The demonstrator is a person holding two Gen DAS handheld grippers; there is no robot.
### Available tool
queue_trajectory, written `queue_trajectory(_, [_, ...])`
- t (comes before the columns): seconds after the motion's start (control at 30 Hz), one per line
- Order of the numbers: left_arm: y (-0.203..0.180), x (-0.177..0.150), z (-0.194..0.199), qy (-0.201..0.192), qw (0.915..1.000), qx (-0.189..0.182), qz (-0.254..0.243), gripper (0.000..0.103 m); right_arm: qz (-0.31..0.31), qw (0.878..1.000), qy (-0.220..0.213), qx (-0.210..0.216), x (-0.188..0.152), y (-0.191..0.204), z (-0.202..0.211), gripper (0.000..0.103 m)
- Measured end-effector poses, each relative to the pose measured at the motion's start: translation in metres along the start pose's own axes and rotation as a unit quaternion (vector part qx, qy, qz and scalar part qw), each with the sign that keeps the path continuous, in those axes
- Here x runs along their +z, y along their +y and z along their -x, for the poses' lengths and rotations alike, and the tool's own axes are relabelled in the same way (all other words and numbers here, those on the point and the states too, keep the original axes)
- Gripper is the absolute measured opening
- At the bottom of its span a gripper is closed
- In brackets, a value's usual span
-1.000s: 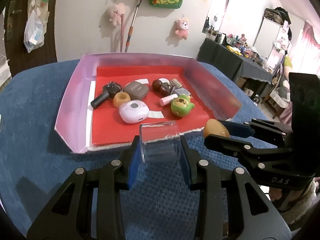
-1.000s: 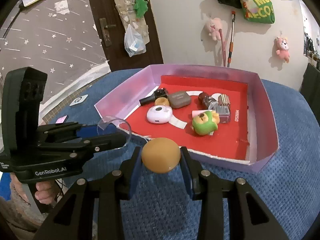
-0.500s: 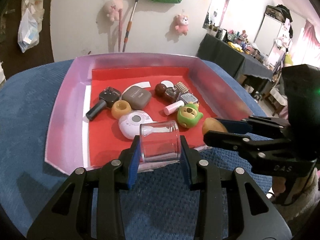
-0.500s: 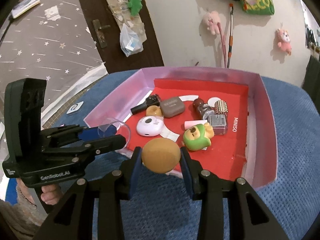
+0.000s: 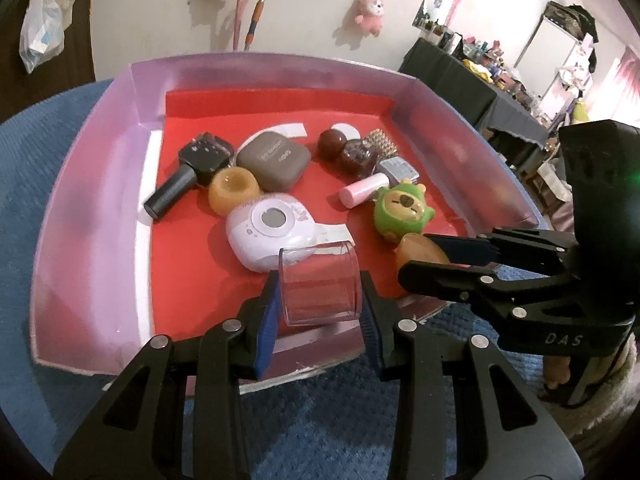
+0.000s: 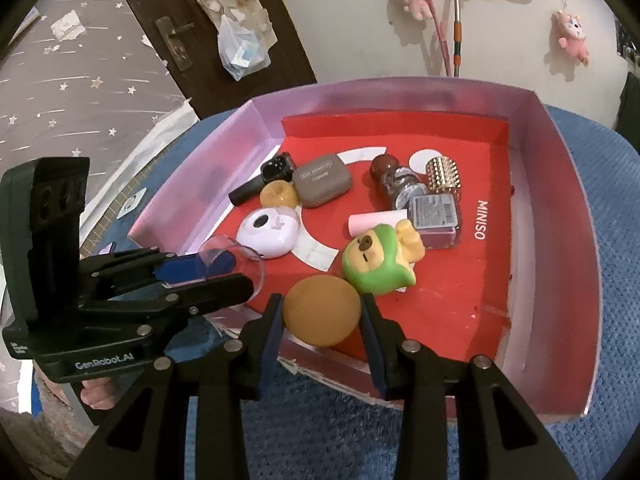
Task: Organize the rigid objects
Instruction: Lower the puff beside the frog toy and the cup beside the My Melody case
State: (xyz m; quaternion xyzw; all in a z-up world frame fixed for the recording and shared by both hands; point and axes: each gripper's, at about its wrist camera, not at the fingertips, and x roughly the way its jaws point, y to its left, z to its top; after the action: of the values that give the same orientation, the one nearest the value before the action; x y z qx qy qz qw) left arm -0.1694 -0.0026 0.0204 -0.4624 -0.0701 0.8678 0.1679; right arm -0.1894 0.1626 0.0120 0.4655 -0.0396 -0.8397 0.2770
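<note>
A pink-walled tray with a red floor holds several small rigid objects. My left gripper is shut on a clear plastic cup and holds it over the tray's near edge, just in front of a white round device. My right gripper is shut on an orange-brown egg-shaped object over the tray's near edge, next to a green bear figure. The right gripper also shows in the left wrist view, and the left gripper in the right wrist view.
In the tray lie a black handled device, an amber ring-shaped piece, a grey case, a pink tube, a dark brown bottle and a studded gold item. The tray sits on a blue textured cloth.
Both grippers have moved forward with their objects, from over the blue cloth to over the tray's near edge. Both stay shut on what they hold.
</note>
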Motion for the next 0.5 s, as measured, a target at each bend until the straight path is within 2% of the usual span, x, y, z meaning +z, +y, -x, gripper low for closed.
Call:
queue_trajectory(0.1, [-0.0006,-0.0002,-0.0027,0.002,1.0000,-0.001,0.000,0.034,-0.003,1.000,0.008,0.000,0.0002,-0.0035,-0.0066,0.040])
queue_trajectory(0.2, [-0.0029,0.0004,-0.0036,-0.002,0.9999,0.015,-0.007,0.034,-0.009,1.000,0.013,0.008,-0.0007,-0.0068,-0.0107,0.040])
queue_trajectory(0.4, [-0.0014,0.0007,-0.0066,-0.004,0.9997,0.022,-0.005,0.034,0.001,1.000,0.003,-0.012,-0.0003,-0.0050,-0.0093,0.040])
queue_trajectory(0.5, [-0.0018,-0.0009,-0.0068,-0.008,0.9992,0.038,-0.008,0.034,0.007,1.000,-0.004,-0.027,0.0000,-0.0040,-0.0093,0.040])
